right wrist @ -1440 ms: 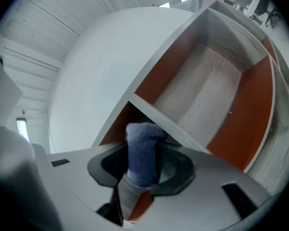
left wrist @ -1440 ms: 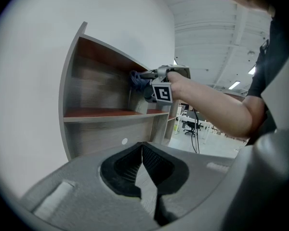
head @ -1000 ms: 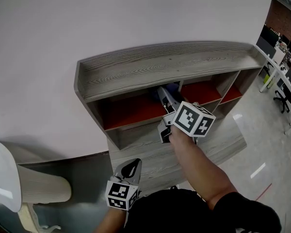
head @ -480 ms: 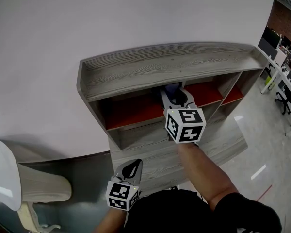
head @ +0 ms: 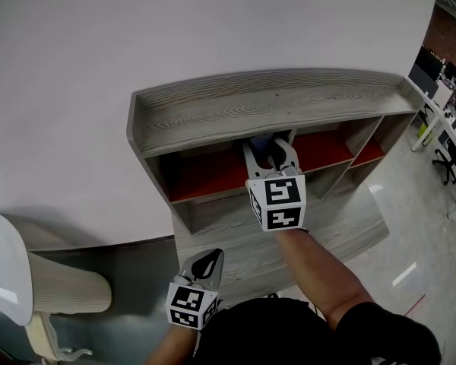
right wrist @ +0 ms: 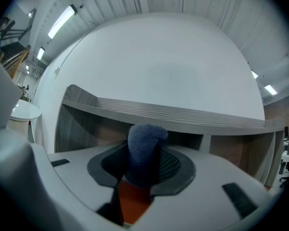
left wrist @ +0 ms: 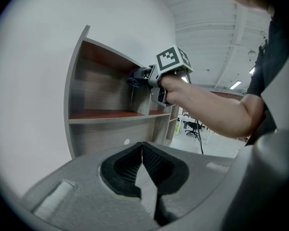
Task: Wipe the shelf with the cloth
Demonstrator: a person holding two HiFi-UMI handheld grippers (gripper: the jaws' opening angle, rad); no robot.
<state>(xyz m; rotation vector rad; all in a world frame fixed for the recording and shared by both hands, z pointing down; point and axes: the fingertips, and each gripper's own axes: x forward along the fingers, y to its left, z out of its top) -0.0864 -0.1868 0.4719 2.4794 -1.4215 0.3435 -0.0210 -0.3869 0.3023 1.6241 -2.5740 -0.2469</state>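
Your right gripper point(head: 272, 152) is clenched on the cloth point(right wrist: 144, 146). In the right gripper view, the dark blue cloth stands up between the two pads as a bunched roll, with its top bent over to the right. An orange-red board shows below it, through the gap between the jaws.

From the head view, that gripper reaches into the upper row of the shelf point(head: 273, 101), under the top board. Its tips are at the back of a compartment with a red floor point(head: 209, 175), beside an upright divider. A bit of blue cloth shows between the jaws there. You cannot tell from any view whether the cloth touches the back panel or the divider. The marker cube point(head: 277, 201) sits just outside the shelf front, with your forearm point(head: 319, 261) stretched out behind it.

Your left gripper point(head: 205, 263) is held low, close to your body, in front of the shelf's lower boards and well apart from the cloth. In the left gripper view its pads are pressed together at the tips with nothing between them. It points at the shelf from the side, where your right arm and cube show at the upper compartment.

The shelf is grey wood grain and stands against a white wall point(head: 175, 29). A white chair point(head: 7, 272) is off to your left.
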